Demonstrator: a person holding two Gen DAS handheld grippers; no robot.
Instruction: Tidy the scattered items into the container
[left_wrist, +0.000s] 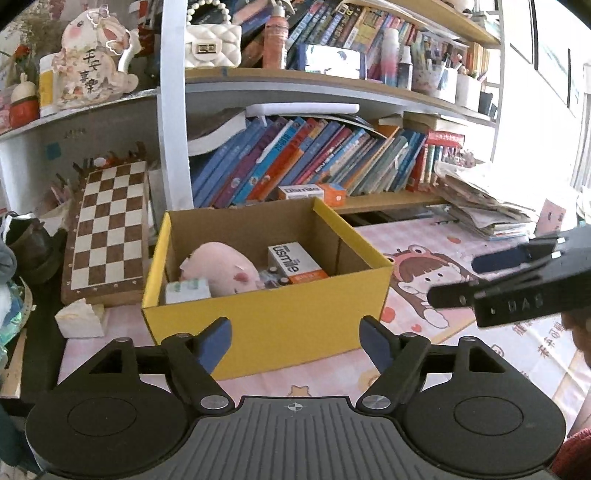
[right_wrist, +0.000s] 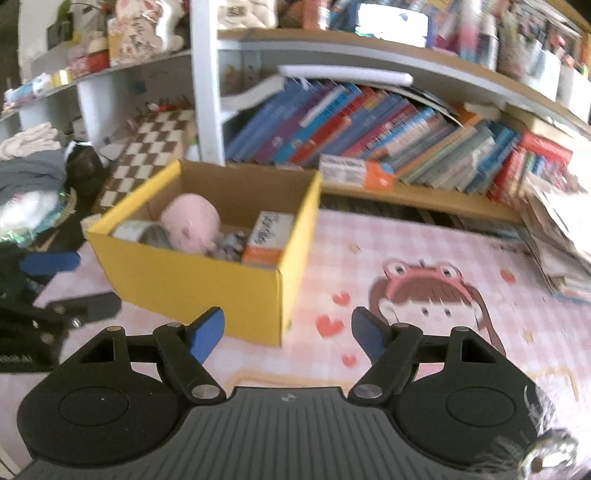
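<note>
A yellow cardboard box (left_wrist: 266, 325) (right_wrist: 177, 277) stands open on the pink cartoon mat. Inside lie a pink pig plush (left_wrist: 221, 269) (right_wrist: 192, 221), a white and orange Usmile carton (left_wrist: 295, 262) (right_wrist: 267, 236), a small pale packet (left_wrist: 186, 290) and some small dark bits. My left gripper (left_wrist: 295, 341) is open and empty just in front of the box's near wall. My right gripper (right_wrist: 288, 334) is open and empty over the mat at the box's near right corner. In the left wrist view, the right gripper (left_wrist: 454, 277) comes in from the right; the left gripper (right_wrist: 62, 280) shows at the left of the right wrist view.
A chessboard (left_wrist: 107, 229) leans left of the box, with a crumpled tissue (left_wrist: 79, 317) beside it. Bookshelves (left_wrist: 332, 162) stand behind, with another Usmile carton (left_wrist: 310, 192) on the low shelf. A paper stack (left_wrist: 487, 203) sits at the right. Clothes pile (right_wrist: 33, 177) lies far left.
</note>
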